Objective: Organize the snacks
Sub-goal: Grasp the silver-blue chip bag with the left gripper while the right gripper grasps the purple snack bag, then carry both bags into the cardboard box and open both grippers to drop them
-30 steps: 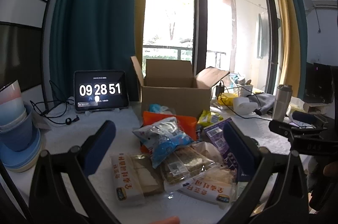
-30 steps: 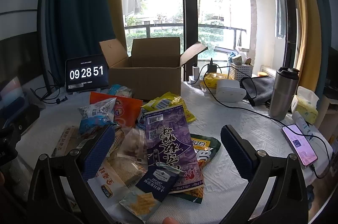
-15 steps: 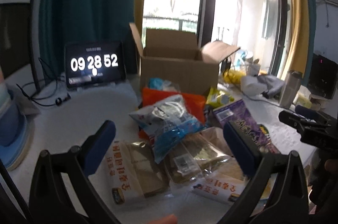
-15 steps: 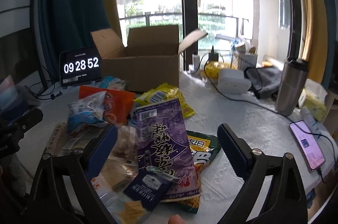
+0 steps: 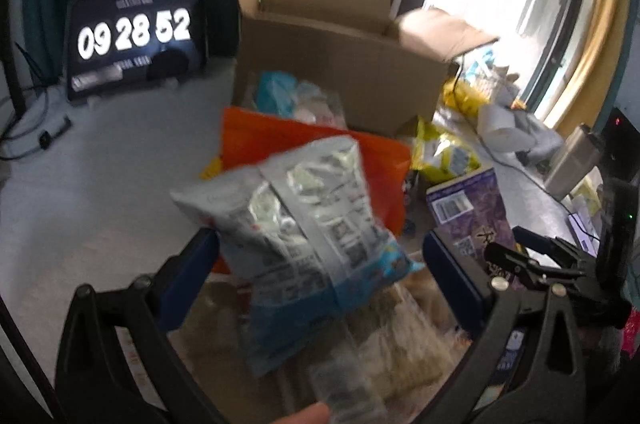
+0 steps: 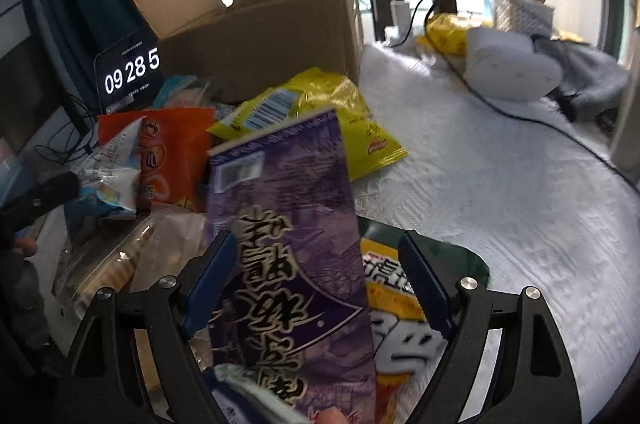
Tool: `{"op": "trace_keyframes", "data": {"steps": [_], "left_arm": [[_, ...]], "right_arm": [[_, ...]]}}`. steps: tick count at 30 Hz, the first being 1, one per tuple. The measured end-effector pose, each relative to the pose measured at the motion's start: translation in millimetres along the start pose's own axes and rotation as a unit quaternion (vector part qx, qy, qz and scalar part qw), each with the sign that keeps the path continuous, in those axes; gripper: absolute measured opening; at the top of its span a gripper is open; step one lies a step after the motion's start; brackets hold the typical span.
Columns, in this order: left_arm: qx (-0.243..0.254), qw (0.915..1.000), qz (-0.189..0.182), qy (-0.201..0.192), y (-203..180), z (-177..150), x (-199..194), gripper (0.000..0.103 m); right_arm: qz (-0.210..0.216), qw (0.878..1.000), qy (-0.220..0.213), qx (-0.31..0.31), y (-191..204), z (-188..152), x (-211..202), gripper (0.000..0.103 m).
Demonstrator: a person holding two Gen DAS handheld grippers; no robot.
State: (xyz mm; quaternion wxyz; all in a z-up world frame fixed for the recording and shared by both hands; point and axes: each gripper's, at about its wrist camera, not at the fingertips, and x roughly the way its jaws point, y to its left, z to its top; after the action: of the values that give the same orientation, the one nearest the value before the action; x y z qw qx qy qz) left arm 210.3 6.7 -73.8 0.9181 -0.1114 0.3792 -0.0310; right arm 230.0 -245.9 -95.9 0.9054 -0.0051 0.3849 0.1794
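A pile of snack bags lies on the white table in front of an open cardboard box, which also shows in the right wrist view. My left gripper is open, its jaws either side of a silver and blue bag on top of the pile. My right gripper is open, its jaws either side of a purple bag. An orange bag, a yellow bag and clear-wrapped biscuits lie around them.
A tablet clock stands at the back left with cables beside it. At the right are a steel flask, a white device, grey cloth, a black cable and bare white table.
Both grippers have moved forward and down onto the pile. The silver and blue bag now sits between the left jaws, the purple bag between the right jaws.
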Motion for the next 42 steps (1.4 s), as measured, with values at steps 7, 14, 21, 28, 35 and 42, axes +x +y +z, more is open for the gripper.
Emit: {"op": "trace_keyframes", "data": {"steps": [7, 14, 21, 28, 35, 42], "left_arm": [[-0.007, 0.9993, 0.008, 0.036, -5.3, 6.7, 22.0, 0.098], [0.01, 0.9996, 0.0, 0.027, -7.9, 9.9, 11.4, 0.075], [0.024, 0.9994, -0.024, 0.0, -7.5, 13.6, -19.2, 0.057], [0.046, 0.9967, -0.041, -0.052, -4.3, 31.6, -60.0, 0.056], [0.085, 0.9887, -0.027, -0.12, -5.5, 87.6, -77.2, 0.056], [0.114, 0.9787, 0.005, -0.17, -8.9, 159.0, -60.8, 0.056]], "right_arm": [[0.023, 0.999, 0.021, -0.031, 6.1, 6.1, 10.9, 0.054], [0.003, 0.998, -0.015, -0.06, 10.8, 19.0, -8.5, 0.004], [-0.002, 0.995, -0.068, -0.07, 24.7, 30.7, -41.6, 0.001], [-0.018, 0.988, -0.124, -0.093, 42.7, 52.4, -82.9, 0.001], [-0.036, 0.977, -0.177, -0.109, 48.1, 106.4, -98.8, 0.001], [-0.047, 0.965, -0.229, -0.119, 43.8, 177.3, -94.5, 0.001]]}}
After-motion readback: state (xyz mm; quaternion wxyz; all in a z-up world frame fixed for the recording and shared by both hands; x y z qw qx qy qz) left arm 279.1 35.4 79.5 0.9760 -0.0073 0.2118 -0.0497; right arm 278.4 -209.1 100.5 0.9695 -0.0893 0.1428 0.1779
